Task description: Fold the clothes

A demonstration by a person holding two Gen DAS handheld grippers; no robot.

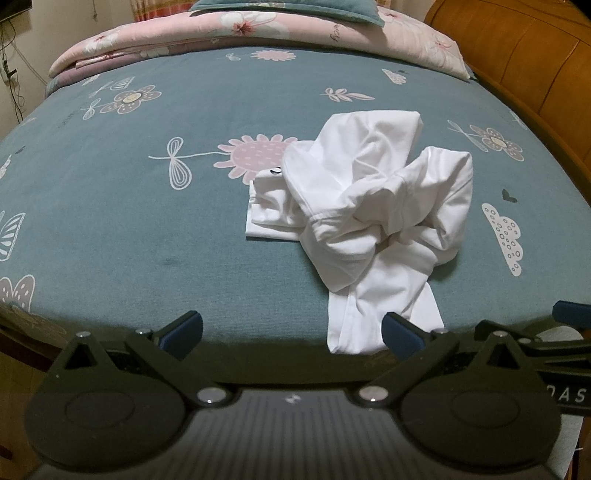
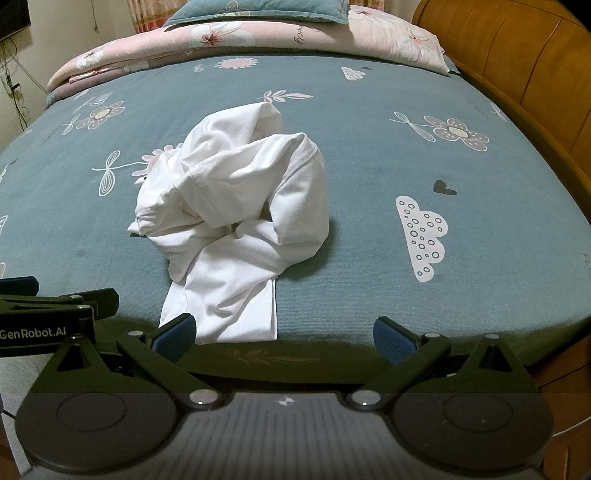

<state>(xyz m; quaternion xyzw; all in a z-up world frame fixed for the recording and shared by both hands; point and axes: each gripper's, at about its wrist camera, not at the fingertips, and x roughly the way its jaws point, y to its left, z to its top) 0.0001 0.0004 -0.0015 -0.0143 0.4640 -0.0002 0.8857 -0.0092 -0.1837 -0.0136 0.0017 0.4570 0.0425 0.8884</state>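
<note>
The left gripper (image 1: 291,334) and right gripper (image 2: 284,338) hover spread wide, empty, at the bed's near edge. Just beyond lies the crumpled white garment (image 1: 365,210) on the teal sheet (image 1: 147,229). Only the right view shows the sheet's front fold.

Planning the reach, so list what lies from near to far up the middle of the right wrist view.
Right gripper, open, at the bed edge → crumpled white garment on the teal sheet → folded pink floral quilt → teal pillow on top of it.
</note>
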